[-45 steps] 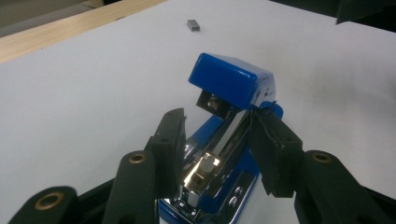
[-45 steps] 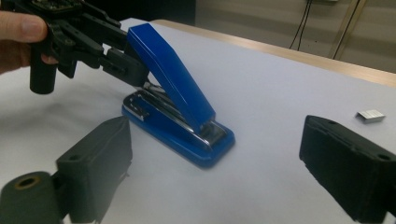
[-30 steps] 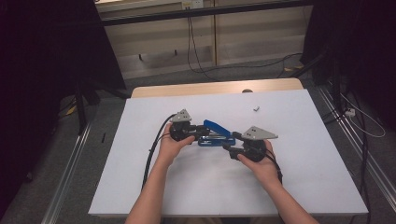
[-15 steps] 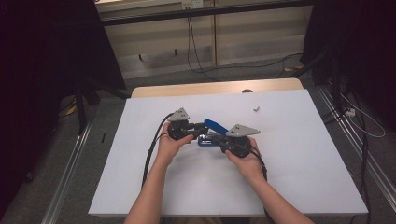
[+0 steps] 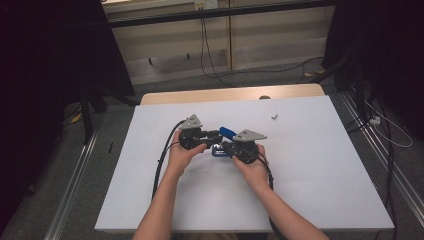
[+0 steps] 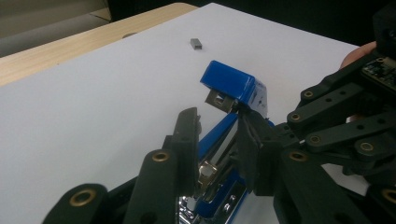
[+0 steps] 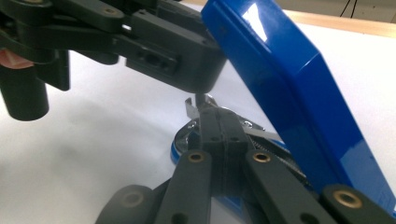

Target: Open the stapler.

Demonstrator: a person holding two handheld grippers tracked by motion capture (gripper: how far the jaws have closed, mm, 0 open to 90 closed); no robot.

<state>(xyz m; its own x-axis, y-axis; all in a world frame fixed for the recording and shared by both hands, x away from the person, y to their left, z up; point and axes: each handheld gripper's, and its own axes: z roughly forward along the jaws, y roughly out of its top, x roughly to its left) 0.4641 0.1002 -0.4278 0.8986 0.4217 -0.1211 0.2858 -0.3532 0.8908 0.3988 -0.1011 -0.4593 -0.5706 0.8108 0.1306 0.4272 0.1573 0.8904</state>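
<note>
A blue stapler (image 5: 225,133) lies at the middle of the white table top (image 5: 320,170) with its lid swung up. In the left gripper view its lid (image 6: 231,84) tilts up above the metal staple rail. My left gripper (image 6: 217,140) is shut on the stapler's lower body, one finger (image 6: 187,140) on each side. My right gripper (image 7: 218,122) comes in from the opposite side under the raised lid (image 7: 280,79), jaws shut together. Their tip sits at a small metal tab (image 7: 190,108) of the rail. I cannot tell if it pinches anything. From above, the left gripper (image 5: 214,135) and right gripper (image 5: 222,147) meet at the stapler.
A small grey strip of staples (image 5: 274,116) lies loose toward the back right, also in the left gripper view as the strip (image 6: 197,43). A wooden edge (image 5: 200,95) borders the far side. The left gripper's cable (image 5: 162,155) loops off toward the front left.
My right hand has moved left, bringing its gripper in to the stapler, where its jaws now stand shut. The left hand and the stapler have stayed put.
</note>
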